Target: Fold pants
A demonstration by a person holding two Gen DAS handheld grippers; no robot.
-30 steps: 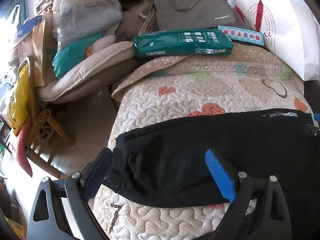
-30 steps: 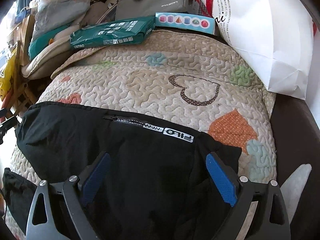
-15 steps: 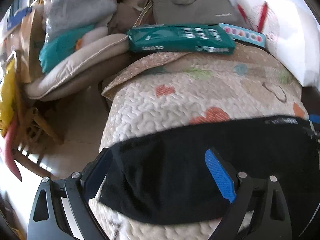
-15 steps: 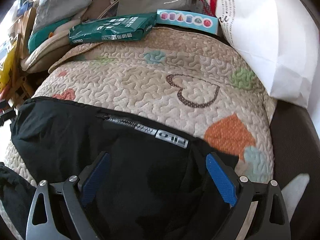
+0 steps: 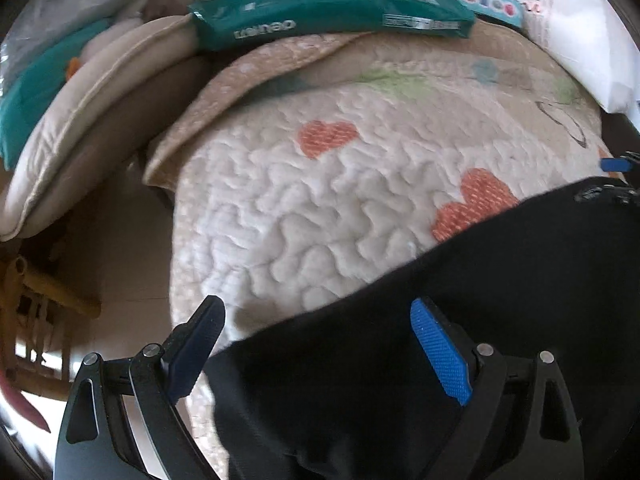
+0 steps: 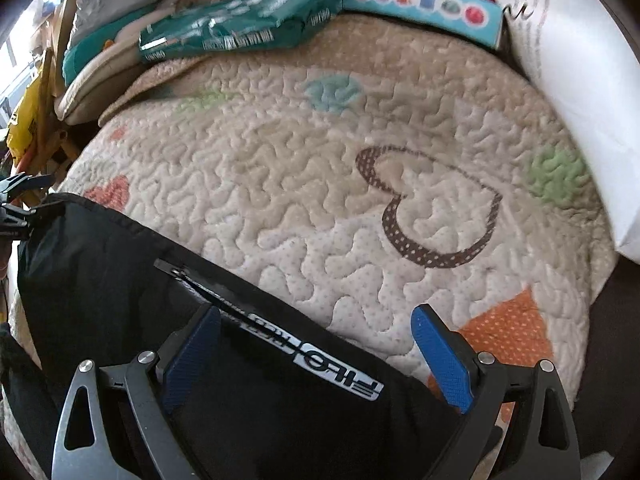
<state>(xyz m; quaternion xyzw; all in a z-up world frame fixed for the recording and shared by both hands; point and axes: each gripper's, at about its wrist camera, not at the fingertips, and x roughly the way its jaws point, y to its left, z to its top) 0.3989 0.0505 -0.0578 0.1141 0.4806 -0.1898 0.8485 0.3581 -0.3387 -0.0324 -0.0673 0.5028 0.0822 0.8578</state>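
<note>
While the black pants (image 6: pixel 132 280) lie in a long band along the quilt's (image 5: pixel 304 208) six-o'clock edge, both tools, left (image 5: pixel 316 348) and right (image 6: pixel 316 344), gape apart, gripping nothing; further folds likely remain.

Bright daylight enters from the left; both fisheye views bend at dark corners, motion blur softening far clutter.
</note>
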